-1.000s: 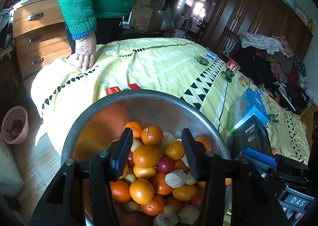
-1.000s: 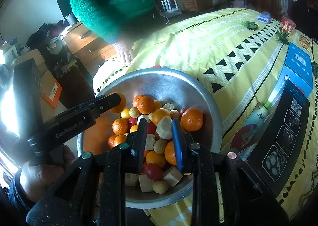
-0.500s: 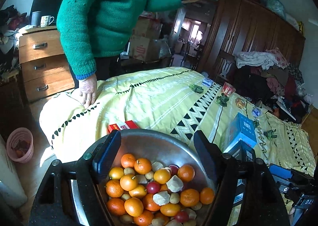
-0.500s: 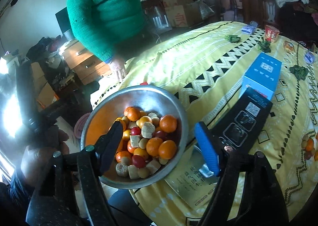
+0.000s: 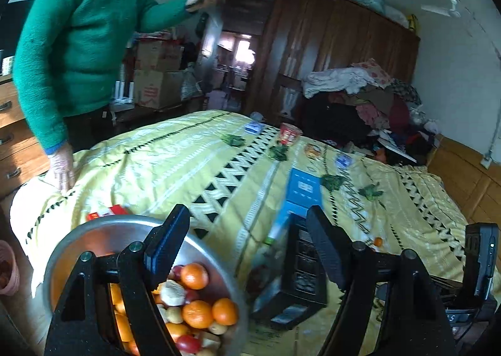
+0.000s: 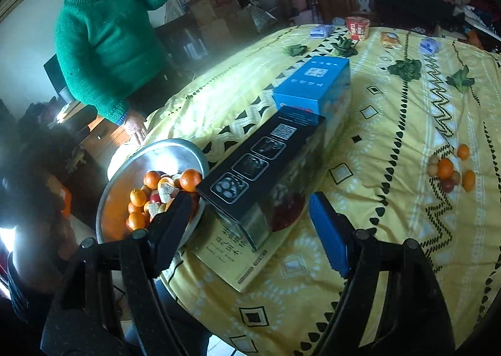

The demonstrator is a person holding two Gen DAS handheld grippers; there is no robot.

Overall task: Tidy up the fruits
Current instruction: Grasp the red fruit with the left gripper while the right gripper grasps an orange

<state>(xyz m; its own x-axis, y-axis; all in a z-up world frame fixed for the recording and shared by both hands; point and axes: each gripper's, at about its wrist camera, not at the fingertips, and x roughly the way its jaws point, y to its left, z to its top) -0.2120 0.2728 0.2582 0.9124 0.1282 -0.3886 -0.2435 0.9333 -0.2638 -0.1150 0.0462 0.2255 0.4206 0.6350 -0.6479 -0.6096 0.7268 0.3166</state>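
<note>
- The left tongs (image 5: 247, 243) stand wide with nothing between the pads; last two readings of their spread are steady, so they are simply wide apart.
- The right tongs (image 6: 250, 230) are likewise wide and hold nothing.
- The round silver metal bowl (image 5: 94, 230) of oranges, red fruits and pale chunks sits at the lower left of the left-wrist view, at the edge of the bed with the yellow patterned cover (image 5: 188, 161); the right-wrist view shows it at centre left (image 6: 175, 149).
- Only the right-wrist view shows a small loose cluster of oranges and brownish fruits (image 6: 447, 171) lying on the cover at the right, well apart from the bowl.
- A long black box (image 6: 266, 168) lies just beside the bowl, with a blue box (image 6: 313, 86) behind it and a yellow booklet (image 6: 238, 259) under it.
- A person in a green sweater (image 6: 103, 42) stands at the upper left, one hand on the bed.
- Only the left-wrist view shows the dark wooden wardrobe (image 5: 328, 52).
</note>
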